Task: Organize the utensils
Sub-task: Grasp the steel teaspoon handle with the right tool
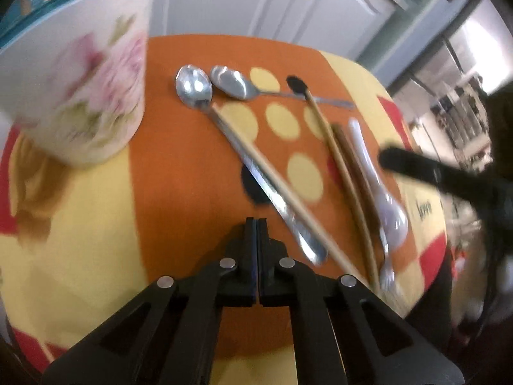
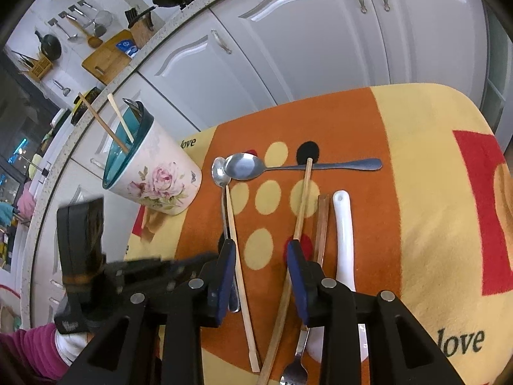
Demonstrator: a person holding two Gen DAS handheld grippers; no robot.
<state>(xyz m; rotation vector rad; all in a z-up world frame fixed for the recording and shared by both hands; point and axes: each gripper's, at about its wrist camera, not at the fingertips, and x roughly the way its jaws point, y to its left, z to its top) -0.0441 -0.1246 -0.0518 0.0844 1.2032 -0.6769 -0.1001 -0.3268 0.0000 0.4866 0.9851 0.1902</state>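
A floral utensil cup (image 2: 154,179) with a teal inside stands at the table's left and holds two wooden sticks and a metal utensil; it also shows in the left wrist view (image 1: 73,89). On the cloth lie two metal spoons (image 2: 247,166) (image 2: 221,173), pale chopsticks (image 2: 237,256) (image 2: 299,211), a brown chopstick (image 2: 321,224), a white ceramic spoon (image 2: 343,224) and a fork (image 2: 293,375). My right gripper (image 2: 261,256) is open and empty above the chopsticks. My left gripper (image 1: 257,224) is shut and empty, just left of the long spoon (image 1: 250,163).
The table has an orange, yellow and red cloth (image 2: 433,224). White cabinets (image 2: 304,48) stand behind it. The table's right edge (image 1: 442,224) is close to the utensils in the left wrist view.
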